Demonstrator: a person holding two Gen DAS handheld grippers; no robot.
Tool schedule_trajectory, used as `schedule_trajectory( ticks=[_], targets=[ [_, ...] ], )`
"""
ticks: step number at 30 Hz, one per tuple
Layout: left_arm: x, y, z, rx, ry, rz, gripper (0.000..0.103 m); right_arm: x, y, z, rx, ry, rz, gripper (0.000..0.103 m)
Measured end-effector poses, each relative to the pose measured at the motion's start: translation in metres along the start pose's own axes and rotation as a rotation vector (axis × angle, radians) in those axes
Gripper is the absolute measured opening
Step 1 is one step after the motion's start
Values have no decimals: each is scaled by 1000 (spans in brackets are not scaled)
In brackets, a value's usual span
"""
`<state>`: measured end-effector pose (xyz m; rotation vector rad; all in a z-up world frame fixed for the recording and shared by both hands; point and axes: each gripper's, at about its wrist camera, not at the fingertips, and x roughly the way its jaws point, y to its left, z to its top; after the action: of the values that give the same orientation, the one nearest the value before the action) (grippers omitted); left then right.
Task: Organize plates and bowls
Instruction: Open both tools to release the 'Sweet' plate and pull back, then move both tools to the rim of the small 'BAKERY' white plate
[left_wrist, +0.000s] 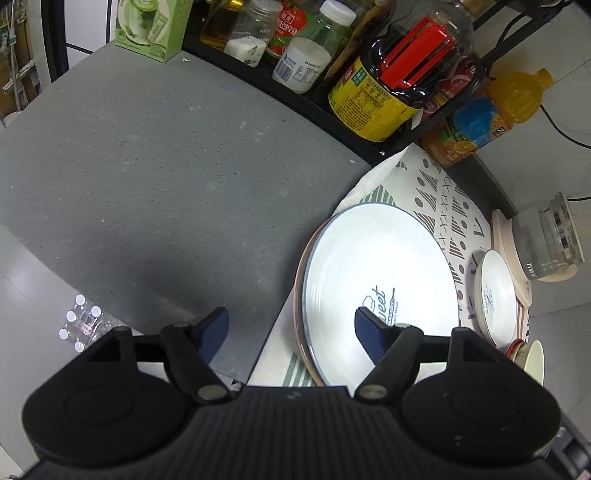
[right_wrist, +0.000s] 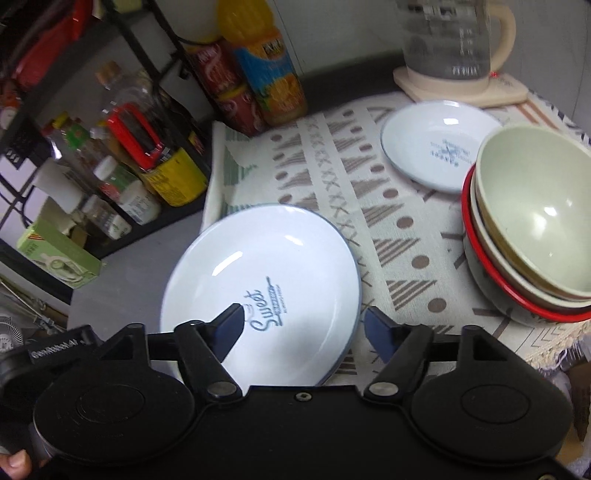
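Observation:
A large white plate (left_wrist: 376, 273) with a blue rim and "Sweet" lettering lies on a brown-rimmed plate (left_wrist: 300, 280), partly on the patterned cloth (left_wrist: 436, 192). My left gripper (left_wrist: 291, 325) hovers open above its left edge, one finger over the plate and one over the grey counter (left_wrist: 147, 166). My right gripper (right_wrist: 303, 321) is open above the large plate's (right_wrist: 258, 273) near right rim, nothing pressed between the pads. A small white plate (right_wrist: 436, 144) lies further back. Beside it is a stack of bowls (right_wrist: 532, 221), a pale green one on top and a red-rimmed one below.
A black rack (left_wrist: 295, 99) of bottles and jars lines the back of the counter, with a green box (left_wrist: 151, 26) at its left end. An orange juice bottle (right_wrist: 266, 74) and a glass kettle (right_wrist: 450, 44) on a beige base stand behind the cloth (right_wrist: 369, 192).

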<state>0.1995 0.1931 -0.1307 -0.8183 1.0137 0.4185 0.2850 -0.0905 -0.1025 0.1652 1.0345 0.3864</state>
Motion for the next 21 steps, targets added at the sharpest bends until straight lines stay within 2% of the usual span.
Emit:
schedule_trajectory(
  ticks=[2,7,10,14,21],
  targets=[
    [-2,0,-2,-4,1,-8,75,-10,2,1,-12,-21,2,86],
    [-8,-6,-6,15,-6,-33,76,-29,6,5,-45,-47,26,91],
    [-11,-13,-6,33,-12,-61,83,-36,2,11,-34,-57,34,92],
    [-14,-28,-4,62,-13,-82,87,-43,-5,21,-30,-80,35,96],
    [-12,-54,1,82,-22,-105,88,-58,-21,51,-30,-139,63,103]
  ],
)
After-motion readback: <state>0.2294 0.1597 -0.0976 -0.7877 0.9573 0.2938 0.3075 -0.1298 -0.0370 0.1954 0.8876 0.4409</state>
